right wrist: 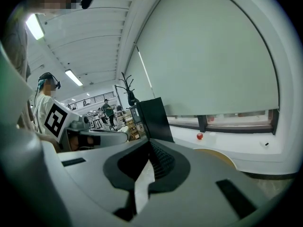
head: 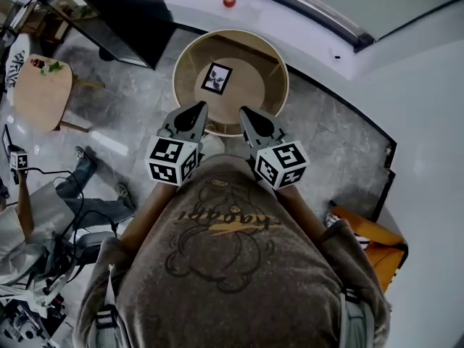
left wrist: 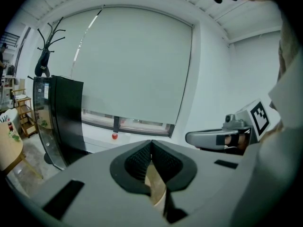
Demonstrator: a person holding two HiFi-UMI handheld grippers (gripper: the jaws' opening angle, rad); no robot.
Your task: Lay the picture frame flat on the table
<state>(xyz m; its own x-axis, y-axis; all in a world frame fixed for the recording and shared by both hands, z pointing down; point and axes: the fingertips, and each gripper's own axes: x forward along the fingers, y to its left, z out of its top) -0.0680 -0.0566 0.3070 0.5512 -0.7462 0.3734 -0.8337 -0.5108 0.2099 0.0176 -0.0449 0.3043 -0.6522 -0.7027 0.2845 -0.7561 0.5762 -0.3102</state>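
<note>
Picture frame (head: 217,77): black edge, white mat and a dark picture. It is on the round table, a little left of the middle, with its face turned up to the head camera. It looks to lie flat, but from straight above I cannot say this for sure.
Left gripper (head: 201,107) (left wrist: 151,144): clenched. The two jaws meet at their tips and nothing is between them.
Right gripper (head: 243,112) (right wrist: 150,144): also clenched. The jaws are together at the tips and hold nothing.
Place of both grippers: they are side by side in front of the person's chest, each with its marker cube toward the body. The tips are at the near rim of the table and point toward it. The picture frame is beyond the tips, apart from both, and neither touches it.
Table (head: 255,93): round, light wood, with a raised rim. It stands on a grey stone floor (head: 326,143).
Beyond the table: a small red ball (head: 229,1) lies on the white ledge under the window blind (left wrist: 132,65).
Left side: a black cabinet (head: 127,17) stands near the ledge, a coat stand (left wrist: 46,51) rises behind it, and a small side table (head: 43,93) of light wood is further left.
</note>
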